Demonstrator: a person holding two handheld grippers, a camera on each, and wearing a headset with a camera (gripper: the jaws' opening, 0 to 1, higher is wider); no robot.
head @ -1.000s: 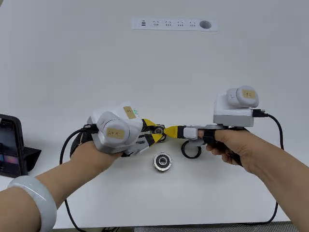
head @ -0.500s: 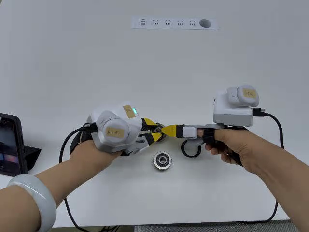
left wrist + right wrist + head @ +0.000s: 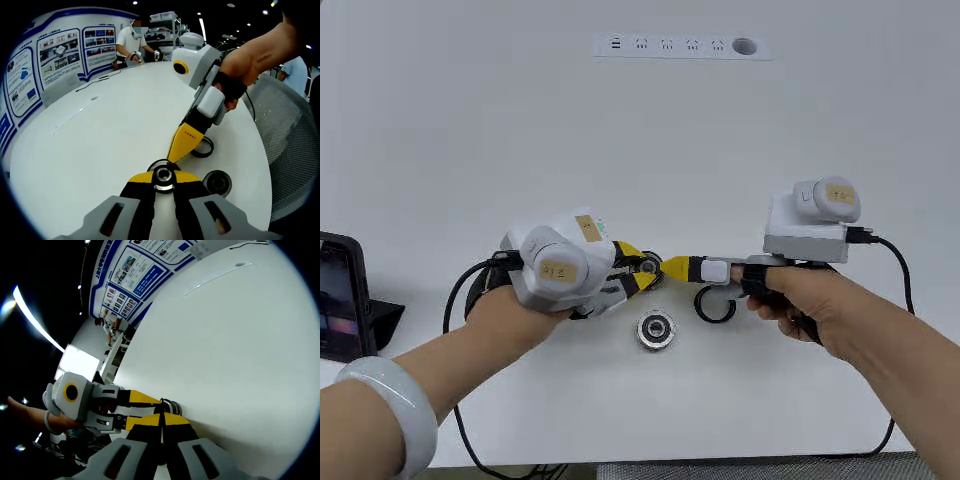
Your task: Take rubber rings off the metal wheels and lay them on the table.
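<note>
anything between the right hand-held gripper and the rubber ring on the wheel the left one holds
Nothing visible. The right hand-held gripper has its shut tips right at the rubber ring and seems to pinch it, on the metal wheel clamped in the left hand-held gripper.

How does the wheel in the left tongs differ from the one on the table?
The held wheel is clamped between the left tongs; the other wheel lies flat on the table, untouched. The right tongs reach the held wheel's edge; nothing grips the other. Both are small and round.
</note>
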